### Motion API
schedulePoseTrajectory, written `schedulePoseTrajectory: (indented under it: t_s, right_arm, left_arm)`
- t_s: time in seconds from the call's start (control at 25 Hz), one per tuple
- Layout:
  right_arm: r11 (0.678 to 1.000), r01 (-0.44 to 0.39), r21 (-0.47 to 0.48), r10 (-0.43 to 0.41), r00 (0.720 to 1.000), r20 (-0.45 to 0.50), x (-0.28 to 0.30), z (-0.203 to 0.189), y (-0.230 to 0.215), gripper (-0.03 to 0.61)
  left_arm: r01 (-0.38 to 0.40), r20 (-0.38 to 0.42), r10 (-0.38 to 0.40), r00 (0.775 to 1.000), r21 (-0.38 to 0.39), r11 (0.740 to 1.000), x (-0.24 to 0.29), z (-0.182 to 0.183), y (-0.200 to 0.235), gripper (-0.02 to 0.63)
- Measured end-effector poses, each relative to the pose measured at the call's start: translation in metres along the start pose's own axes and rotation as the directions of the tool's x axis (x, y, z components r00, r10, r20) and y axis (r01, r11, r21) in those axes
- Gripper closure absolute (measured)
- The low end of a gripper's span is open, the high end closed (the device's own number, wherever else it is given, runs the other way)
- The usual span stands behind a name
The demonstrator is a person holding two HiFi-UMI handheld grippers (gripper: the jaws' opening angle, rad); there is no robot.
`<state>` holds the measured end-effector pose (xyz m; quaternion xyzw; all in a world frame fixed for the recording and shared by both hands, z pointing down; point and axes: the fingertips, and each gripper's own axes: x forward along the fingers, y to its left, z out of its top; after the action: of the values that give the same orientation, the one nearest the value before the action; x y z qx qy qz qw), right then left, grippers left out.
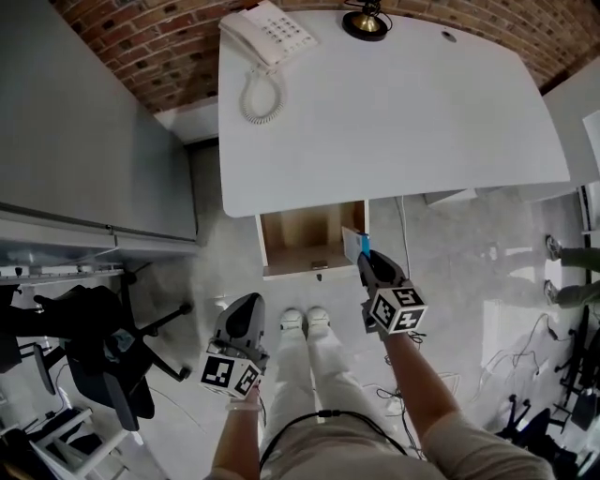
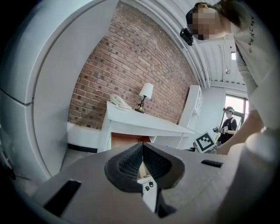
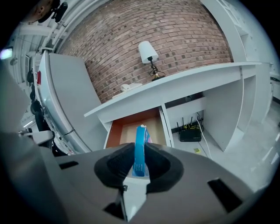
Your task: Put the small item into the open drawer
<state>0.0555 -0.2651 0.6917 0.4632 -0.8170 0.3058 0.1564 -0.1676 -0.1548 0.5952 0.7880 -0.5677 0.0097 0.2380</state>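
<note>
Under the white desk (image 1: 394, 112) a wooden drawer (image 1: 307, 236) stands pulled open, and I see nothing lying in it. My right gripper (image 1: 364, 259) is shut on a small flat blue packet (image 1: 353, 244), held on edge over the drawer's right front corner. In the right gripper view the packet (image 3: 140, 146) stands upright between the pads, with the drawer (image 3: 131, 131) beyond it. My left gripper (image 1: 251, 304) hangs low to the left of the drawer front, shut with nothing in it (image 2: 142, 153).
A white telephone (image 1: 269, 36) and a lamp base (image 1: 366, 22) sit at the desk's far edge. A black office chair (image 1: 103, 361) stands at the left beside a grey cabinet (image 1: 84, 141). A router (image 3: 190, 133) and cables lie under the desk. Another person's feet (image 1: 562, 272) show at the right.
</note>
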Motion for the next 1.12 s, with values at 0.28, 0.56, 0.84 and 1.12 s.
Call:
schedulePoseTrajectory:
  t_s: [0.28, 0.56, 0.84, 1.12]
  right_arm:
    - [0.999, 0.051, 0.011, -0.051, 0.998, -0.033, 0.023, -0.012, -0.006, 0.502]
    - [0.996, 0.083, -0.025, -0.085, 0.990, -0.111, 0.047, -0.026, -0.011, 0.500]
    - [0.993, 0.118, -0.020, -0.120, 0.977, -0.174, 0.058, -0.038, -0.018, 0.499]
    - [0.992, 0.121, -0.038, -0.126, 0.969, -0.213, 0.062, -0.046, -0.024, 0.500]
  left_arm:
    - [-0.022, 0.003, 0.022, 1.000, 0.000, 1.000, 0.009, -0.008, 0.016, 0.607]
    - [-0.019, 0.012, 0.019, 1.000, 0.008, 1.000, 0.021, -0.008, 0.026, 0.607]
    - [-0.017, -0.003, 0.017, 1.000, 0.002, 1.000, 0.022, -0.016, 0.029, 0.607]
    - [-0.004, -0.010, 0.004, 1.000, -0.002, 1.000, 0.026, -0.018, 0.030, 0.607]
